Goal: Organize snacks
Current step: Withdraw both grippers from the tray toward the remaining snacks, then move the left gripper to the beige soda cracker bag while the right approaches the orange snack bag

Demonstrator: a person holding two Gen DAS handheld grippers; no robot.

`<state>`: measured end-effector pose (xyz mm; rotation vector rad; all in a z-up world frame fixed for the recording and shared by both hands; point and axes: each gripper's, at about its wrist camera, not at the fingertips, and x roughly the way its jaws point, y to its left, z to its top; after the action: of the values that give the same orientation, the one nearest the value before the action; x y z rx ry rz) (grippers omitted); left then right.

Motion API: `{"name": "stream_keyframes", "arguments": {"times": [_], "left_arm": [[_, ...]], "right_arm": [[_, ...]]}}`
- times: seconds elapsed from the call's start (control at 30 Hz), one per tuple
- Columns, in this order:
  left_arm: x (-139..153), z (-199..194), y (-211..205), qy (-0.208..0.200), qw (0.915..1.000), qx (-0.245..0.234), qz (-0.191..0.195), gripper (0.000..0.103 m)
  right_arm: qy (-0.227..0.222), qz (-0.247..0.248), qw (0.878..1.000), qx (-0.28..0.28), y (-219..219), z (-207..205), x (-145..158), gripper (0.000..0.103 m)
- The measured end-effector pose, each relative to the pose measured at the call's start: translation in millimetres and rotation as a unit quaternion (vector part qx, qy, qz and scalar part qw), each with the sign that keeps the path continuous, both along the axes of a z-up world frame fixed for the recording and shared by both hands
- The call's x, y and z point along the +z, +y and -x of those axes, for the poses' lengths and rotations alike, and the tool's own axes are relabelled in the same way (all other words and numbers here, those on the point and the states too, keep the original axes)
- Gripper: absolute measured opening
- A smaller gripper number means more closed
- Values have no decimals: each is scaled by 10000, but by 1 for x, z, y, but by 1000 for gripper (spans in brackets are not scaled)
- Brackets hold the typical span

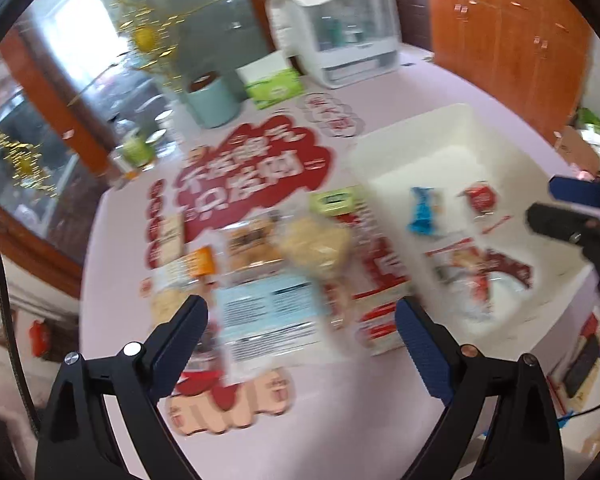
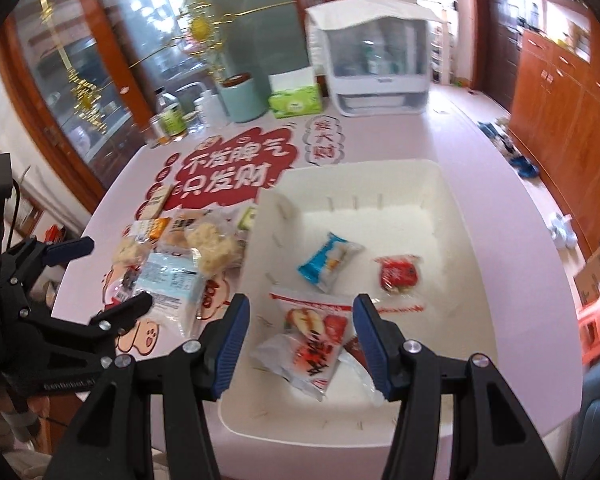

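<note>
My right gripper hangs over the near end of the white bin, its blue-padded jaws standing partly apart with nothing pinched between them; below the gap lies a red-and-white apple-print packet on the bin floor, not touched by either pad; further in lie a blue-and-white wrapped snack and, towards the bin's right wall, a small red packet, each apart from the others; my left gripper is spread wide and empty above the loose pile on the pink table, left of the bin; under it sits a pale blue-labelled packet, with a yellowish crumbly snack and a brown-filled clear pack just behind it, and an orange-cornered pack at the pile's left edge; that view is blurred, so labels cannot be read; at the table's far edge stand a white cabinet-like box, a green tissue pack and a teal pot.
</note>
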<state>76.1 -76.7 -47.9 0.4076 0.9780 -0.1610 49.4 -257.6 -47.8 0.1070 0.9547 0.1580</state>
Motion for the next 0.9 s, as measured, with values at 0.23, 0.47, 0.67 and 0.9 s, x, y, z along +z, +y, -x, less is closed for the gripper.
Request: {"name": "stream_keyframes", "arguments": {"times": [0.23,0.47,0.67,0.9], "left_arm": [[23,-26,89,-204,9967,735,-275,95],[39,-70,157,-268,9936,1030,-383,96],[43,-123,189,-97,9954,851,-428,99],[10,-193,201,276,9974,172,-636,99]], "right_arm": [[-168,139,9971,728,47,-28,11,57],[-146,248,9879,1527,101,-70,10,61],[-348,904,9651,2433,153,-113,9,72],[-207,1429,9319,3328,200,-174,-21,73]]}}
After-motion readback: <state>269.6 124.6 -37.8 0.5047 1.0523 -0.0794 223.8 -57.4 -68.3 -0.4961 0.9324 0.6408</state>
